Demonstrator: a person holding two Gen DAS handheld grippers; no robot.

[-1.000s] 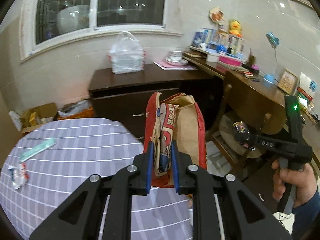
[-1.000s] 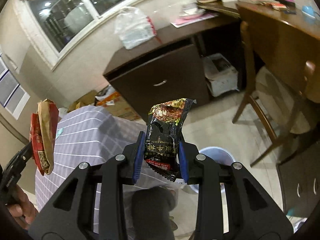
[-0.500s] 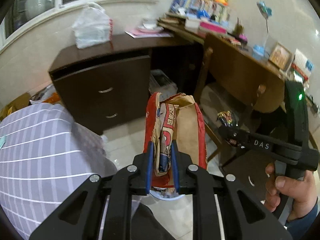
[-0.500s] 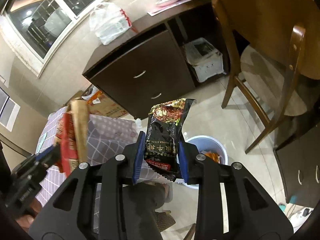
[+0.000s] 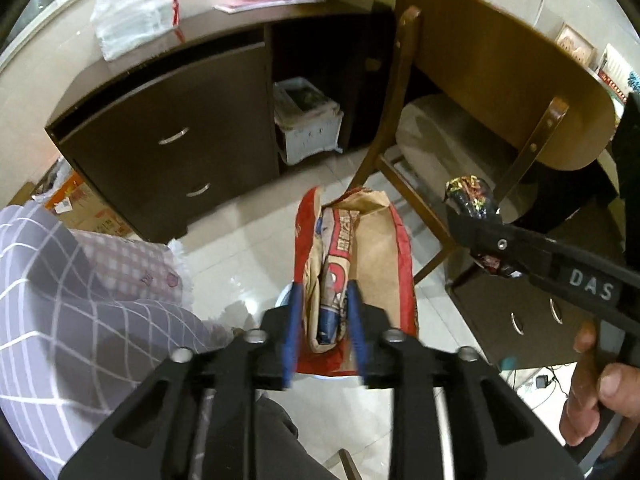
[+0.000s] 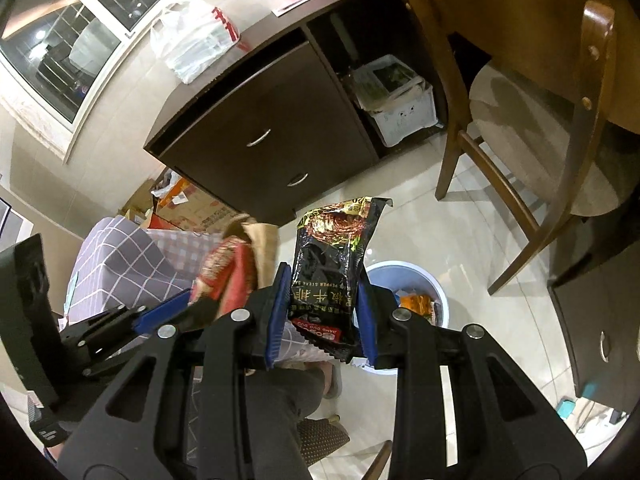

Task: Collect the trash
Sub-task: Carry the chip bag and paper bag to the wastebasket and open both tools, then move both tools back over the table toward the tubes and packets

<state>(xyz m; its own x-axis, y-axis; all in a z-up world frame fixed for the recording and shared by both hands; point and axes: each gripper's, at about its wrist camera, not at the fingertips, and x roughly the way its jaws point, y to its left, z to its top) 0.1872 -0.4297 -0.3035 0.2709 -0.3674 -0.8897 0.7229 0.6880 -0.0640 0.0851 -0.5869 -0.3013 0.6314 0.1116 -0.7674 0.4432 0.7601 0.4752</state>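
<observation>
We see a red and brown paper bag (image 5: 352, 268) standing up between the blue pads of our left gripper (image 5: 324, 332). It looks light, thin and crinkly, and we think it would bend if we squeezed it hard. The jaws have just been opening, and the pads now stand a little off the bag, so it is let go and should slide down. On the right, our right gripper (image 6: 322, 320) is pinched tight on the bottom end of a black snack wrapper (image 6: 332, 264). That wrapper looks shiny and slippery, soft as foil, so its flat bottom end is a good place to hold. Below both, on the shiny tile floor, stands a blue bin (image 6: 436, 300) with some trash in it. On the left is the checked tablecloth (image 5: 80, 300). Far behind stands a dark cabinet (image 5: 172, 136), and a wooden chair (image 5: 480, 80) is at the right.
</observation>
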